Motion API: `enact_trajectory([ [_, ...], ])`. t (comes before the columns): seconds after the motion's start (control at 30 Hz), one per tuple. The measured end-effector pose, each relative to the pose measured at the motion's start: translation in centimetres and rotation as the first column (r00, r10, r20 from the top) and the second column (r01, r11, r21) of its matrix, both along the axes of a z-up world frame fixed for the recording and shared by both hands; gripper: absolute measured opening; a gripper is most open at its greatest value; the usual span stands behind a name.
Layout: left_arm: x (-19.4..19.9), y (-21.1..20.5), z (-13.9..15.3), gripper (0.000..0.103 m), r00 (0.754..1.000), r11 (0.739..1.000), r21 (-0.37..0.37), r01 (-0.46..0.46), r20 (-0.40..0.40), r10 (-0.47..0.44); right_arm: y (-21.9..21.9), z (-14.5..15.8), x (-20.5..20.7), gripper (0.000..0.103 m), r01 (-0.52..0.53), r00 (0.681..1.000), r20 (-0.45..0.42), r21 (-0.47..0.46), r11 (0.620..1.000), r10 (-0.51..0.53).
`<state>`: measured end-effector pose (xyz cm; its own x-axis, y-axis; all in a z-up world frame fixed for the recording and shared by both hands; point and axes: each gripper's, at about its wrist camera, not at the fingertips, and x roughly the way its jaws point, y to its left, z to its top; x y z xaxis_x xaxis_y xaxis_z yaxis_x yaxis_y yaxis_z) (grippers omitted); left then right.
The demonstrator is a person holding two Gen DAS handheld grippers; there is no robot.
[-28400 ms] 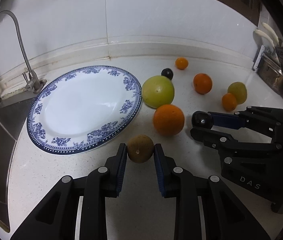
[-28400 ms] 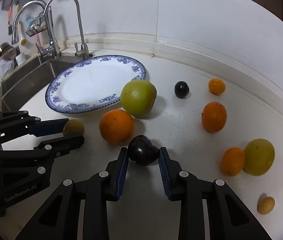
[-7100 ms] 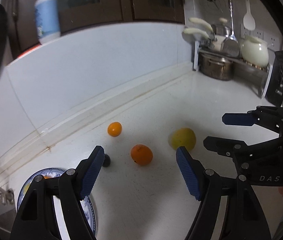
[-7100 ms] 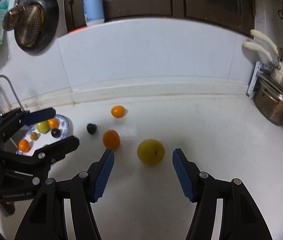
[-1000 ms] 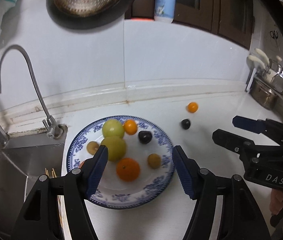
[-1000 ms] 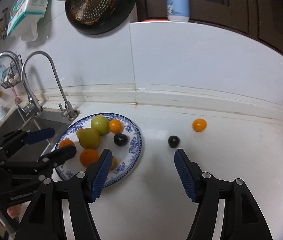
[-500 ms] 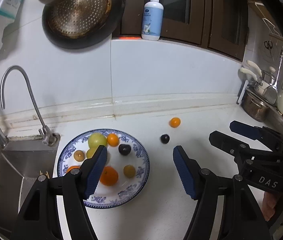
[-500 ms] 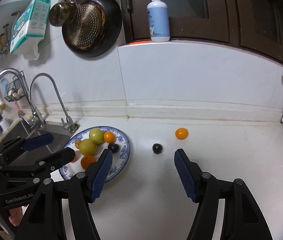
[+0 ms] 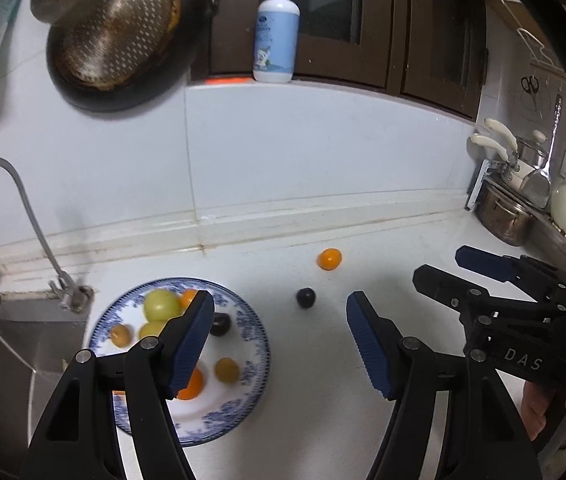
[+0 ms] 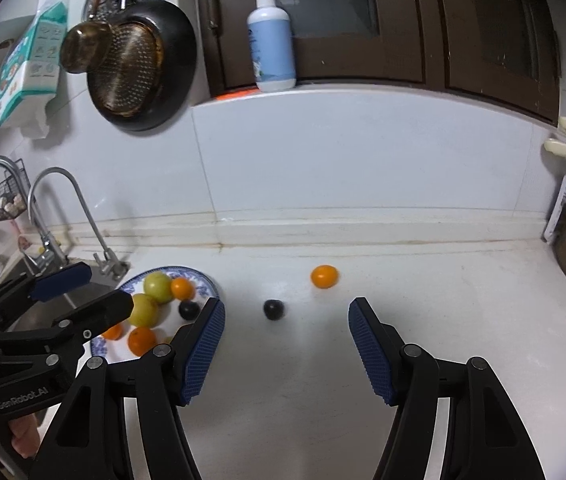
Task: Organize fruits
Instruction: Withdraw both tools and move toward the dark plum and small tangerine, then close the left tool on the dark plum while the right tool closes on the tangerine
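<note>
Both grippers pulling further back since half second ago; fruits shrinking in view. Left gripper (image 9: 279, 340) and right gripper (image 10: 285, 344) hovering spread, holding nothing. Plate (image 9: 257, 344) carrying fruits; small orange (image 10: 324, 276) and dark plum (image 10: 273, 309) sitting on counter (image 10: 463, 320), round, no axis.

I count one plate (image 9: 258, 345) holding eight fruits. Two are green-yellow fruits: the rear green fruit (image 10: 158, 287) and the front green fruit (image 10: 143, 310). Three are oranges: the small orange (image 10: 182, 289), the middle orange (image 10: 142, 340) and the left orange (image 10: 112, 332). One is a dark plum (image 10: 189, 310). Two are small brownish ones: the brown fruit (image 9: 120, 335) and the tan fruit (image 9: 227, 370). On the desk (image 10: 323, 380) lie two more: one loose orange (image 10: 324, 277) and one loose plum (image 10: 273, 309).
</note>
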<state>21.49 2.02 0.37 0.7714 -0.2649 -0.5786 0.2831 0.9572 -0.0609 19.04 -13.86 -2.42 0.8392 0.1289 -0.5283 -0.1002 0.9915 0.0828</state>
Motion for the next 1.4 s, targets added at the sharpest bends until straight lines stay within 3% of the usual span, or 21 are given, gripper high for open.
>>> enact_trajectory([
  [0.47, 4.0, -5.3, -4.5, 0.067, 0.995, 0.999, 0.030, -0.039, -0.094, 0.042, -3.8, -2.6, 6.4, 0.065, -0.163, 0.984, -0.084, -0.074, 0.984, 0.157],
  [0.7, 7.2, -6.9, -6.8, 0.059, 0.989, 0.998, 0.060, -0.031, -0.145, 0.040, -4.6, -5.0, 10.6, 0.064, -0.219, 0.968, -0.145, -0.086, 0.972, 0.205],
  [1.07, 10.7, -7.9, -10.4, 0.044, 0.976, 0.995, 0.096, 0.003, -0.218, 0.019, -4.5, -9.4, 16.4, 0.054, -0.271, 0.939, -0.231, -0.046, 0.961, 0.254],
  [1.4, 12.8, -7.9, -12.1, 0.031, 0.967, 0.997, 0.077, 0.003, -0.255, 0.016, -4.1, -11.0, 19.4, 0.052, -0.283, 0.924, -0.276, -0.031, 0.959, 0.264],
])
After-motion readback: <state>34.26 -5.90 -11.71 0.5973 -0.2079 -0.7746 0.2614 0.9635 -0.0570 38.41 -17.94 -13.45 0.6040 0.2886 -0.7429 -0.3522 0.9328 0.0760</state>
